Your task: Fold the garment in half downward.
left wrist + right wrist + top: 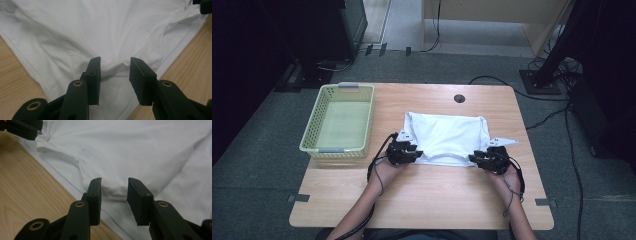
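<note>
A white garment (444, 137) lies folded on the wooden table (422, 195), right of centre. My left gripper (415, 154) rests at its near left corner and my right gripper (475, 159) at its near right corner. Seen from the left gripper, the jaws (115, 62) stand apart over the cloth (100, 30), with a small raised fold between the pads, not pinched. The right gripper's jaws (114, 181) are likewise apart around a soft bump of the fabric (137, 147). Each gripper view catches the other gripper at a far upper corner.
A pale yellow-green plastic basket (309, 130) sits at the table's left, close to my left hand. A round cable hole (459, 98) is near the far edge. Bare wood stretches in front of the garment. Cables and stands lie on the floor beyond.
</note>
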`<state>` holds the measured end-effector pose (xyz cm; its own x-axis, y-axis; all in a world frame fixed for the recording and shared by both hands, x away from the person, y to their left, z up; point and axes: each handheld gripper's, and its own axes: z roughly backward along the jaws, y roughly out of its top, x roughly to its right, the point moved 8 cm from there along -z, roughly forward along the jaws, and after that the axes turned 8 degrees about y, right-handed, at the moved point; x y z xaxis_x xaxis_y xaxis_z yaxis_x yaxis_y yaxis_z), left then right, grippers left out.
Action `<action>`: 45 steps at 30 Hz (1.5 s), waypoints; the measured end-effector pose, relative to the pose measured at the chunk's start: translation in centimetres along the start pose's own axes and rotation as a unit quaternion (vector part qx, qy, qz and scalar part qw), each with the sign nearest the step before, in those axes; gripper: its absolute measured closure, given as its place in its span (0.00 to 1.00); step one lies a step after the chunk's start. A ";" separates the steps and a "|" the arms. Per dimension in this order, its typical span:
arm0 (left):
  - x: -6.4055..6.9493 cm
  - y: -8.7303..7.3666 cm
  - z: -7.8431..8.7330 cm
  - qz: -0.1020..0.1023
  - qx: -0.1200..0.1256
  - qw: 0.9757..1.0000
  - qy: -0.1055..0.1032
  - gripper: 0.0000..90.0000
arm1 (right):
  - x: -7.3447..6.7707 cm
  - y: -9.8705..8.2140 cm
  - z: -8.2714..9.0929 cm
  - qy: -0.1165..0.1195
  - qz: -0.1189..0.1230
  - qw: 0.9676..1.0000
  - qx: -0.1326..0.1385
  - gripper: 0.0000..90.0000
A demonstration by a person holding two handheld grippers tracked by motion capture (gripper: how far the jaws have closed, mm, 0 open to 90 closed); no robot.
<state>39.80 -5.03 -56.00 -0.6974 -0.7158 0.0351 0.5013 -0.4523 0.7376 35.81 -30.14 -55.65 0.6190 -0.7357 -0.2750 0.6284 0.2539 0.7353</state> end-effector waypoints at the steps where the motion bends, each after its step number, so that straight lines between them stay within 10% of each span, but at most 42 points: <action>1: 0.0 0.0 0.0 0.000 -0.001 1.000 0.001 0.67 | 0.1 0.1 0.1 -0.002 -0.001 1.000 0.002 0.70; 22: -1.5 0.6 -0.3 -0.014 0.021 0.999 0.044 0.25 | 1.3 0.1 -0.7 -0.020 -0.007 1.000 0.015 0.43; 45: -3.0 0.6 -0.6 0.010 0.014 0.998 0.066 0.24 | 2.7 -0.4 -1.3 -0.042 -0.050 0.997 0.036 0.21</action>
<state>42.53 -3.46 -56.06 -0.6125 -0.7896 -0.0383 0.4992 -0.4239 0.7558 37.91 -31.41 -57.48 0.5111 -0.8057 -0.2995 0.6480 0.1323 0.7501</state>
